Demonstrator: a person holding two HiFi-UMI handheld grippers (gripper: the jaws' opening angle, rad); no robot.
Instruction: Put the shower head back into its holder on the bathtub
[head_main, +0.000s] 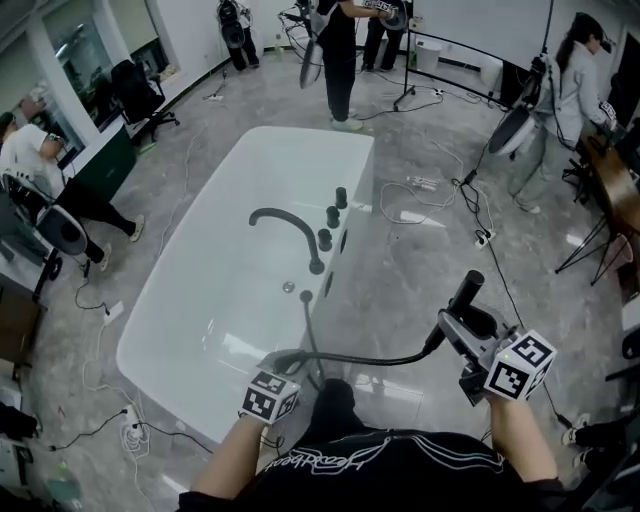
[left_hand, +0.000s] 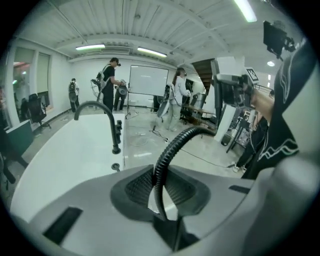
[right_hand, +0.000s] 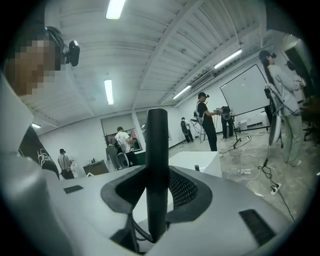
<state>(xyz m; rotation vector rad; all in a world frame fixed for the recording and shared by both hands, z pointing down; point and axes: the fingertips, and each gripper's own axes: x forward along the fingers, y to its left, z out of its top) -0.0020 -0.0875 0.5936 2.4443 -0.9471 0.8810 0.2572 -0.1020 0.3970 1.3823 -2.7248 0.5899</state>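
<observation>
A white bathtub has a black curved faucet and black fittings on its right rim. My right gripper, off the tub's near right corner, is shut on the black shower head, whose handle stands upright between the jaws. A black ribbed hose runs from it to my left gripper at the tub's near end. That gripper is shut on the hose, which arcs up and right out of the pads. The faucet shows beyond them.
Cables and a power strip lie on the grey floor right of the tub. Several people stand at the far end and sides, with light stands and a chair. Another power strip lies near the tub's near left corner.
</observation>
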